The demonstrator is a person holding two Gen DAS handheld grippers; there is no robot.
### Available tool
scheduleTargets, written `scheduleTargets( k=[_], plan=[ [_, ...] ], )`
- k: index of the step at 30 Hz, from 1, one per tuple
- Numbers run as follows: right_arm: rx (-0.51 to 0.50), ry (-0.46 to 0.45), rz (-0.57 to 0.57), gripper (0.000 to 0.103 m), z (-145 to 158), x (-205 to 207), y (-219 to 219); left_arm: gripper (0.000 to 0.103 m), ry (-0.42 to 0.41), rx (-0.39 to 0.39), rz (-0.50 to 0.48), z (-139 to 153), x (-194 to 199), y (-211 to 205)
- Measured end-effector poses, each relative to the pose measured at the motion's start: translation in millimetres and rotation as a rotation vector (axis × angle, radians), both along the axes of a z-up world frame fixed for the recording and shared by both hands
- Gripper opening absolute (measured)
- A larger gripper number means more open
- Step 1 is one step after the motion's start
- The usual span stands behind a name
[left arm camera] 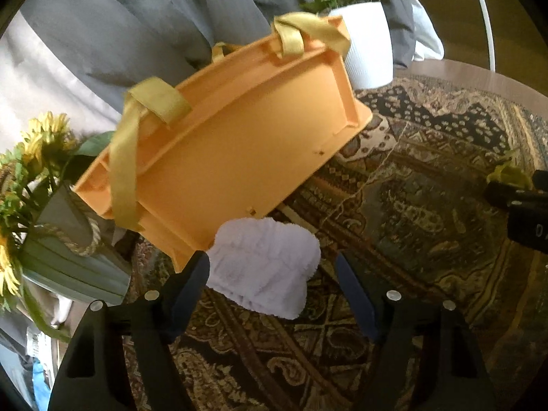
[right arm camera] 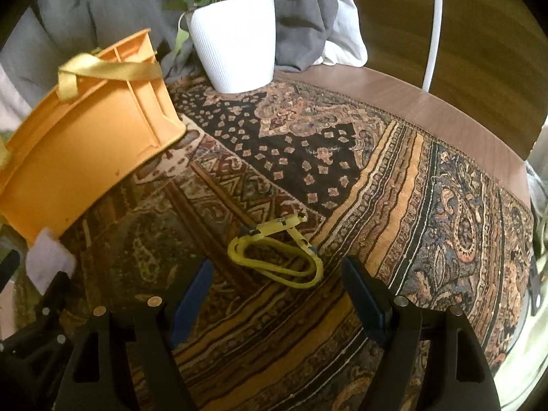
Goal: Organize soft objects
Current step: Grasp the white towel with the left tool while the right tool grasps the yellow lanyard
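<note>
While orange basket crowds white towel, sunflowers left — potted plant behind.

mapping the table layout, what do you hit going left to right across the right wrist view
white towel → orange basket → white plant pot → yellow strap → white pole

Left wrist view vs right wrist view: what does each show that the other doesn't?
Only the left wrist view shows the sunflowers in their grey planter, and the whole white towel between the open left gripper.

Only the right wrist view shows the whole yellow cord lying ahead of the open right gripper, and the bare wooden table edge.

Both show the orange basket, the white plant pot and the patterned cloth.
</note>
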State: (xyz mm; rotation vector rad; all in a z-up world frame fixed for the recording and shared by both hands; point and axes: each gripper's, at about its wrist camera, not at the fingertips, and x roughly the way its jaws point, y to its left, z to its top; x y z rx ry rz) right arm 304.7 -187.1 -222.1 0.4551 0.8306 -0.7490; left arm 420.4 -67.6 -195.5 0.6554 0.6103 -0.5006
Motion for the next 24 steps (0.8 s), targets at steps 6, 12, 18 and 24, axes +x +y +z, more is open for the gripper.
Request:
scheduleTargets(
  k=[6,12,18,24],
  plan=[
    [-0.025,0.036,-0.008,0.078,-6.6,6.8,-3.4,0.069,0.056,-0.004,0.027,-13.6,9.9,-1.7],
    [-0.035,0.054,-0.005,0.078,-7.8,11.4,-7.6,0.058,0.097,-0.017,0.026,-20.0,15.3,-4.5],
    [-0.043,0.067,0.017,0.061,-6.9,14.2,-8.3,0.035,0.133,-0.030,0.045,-17.7,19.7,-3.4],
    [-0.039,0.054,0.052,0.055,-4.4,13.2,-5.8,0.028,0.169,-0.083,0.068,-8.1,19.7,4.6]
  ],
)
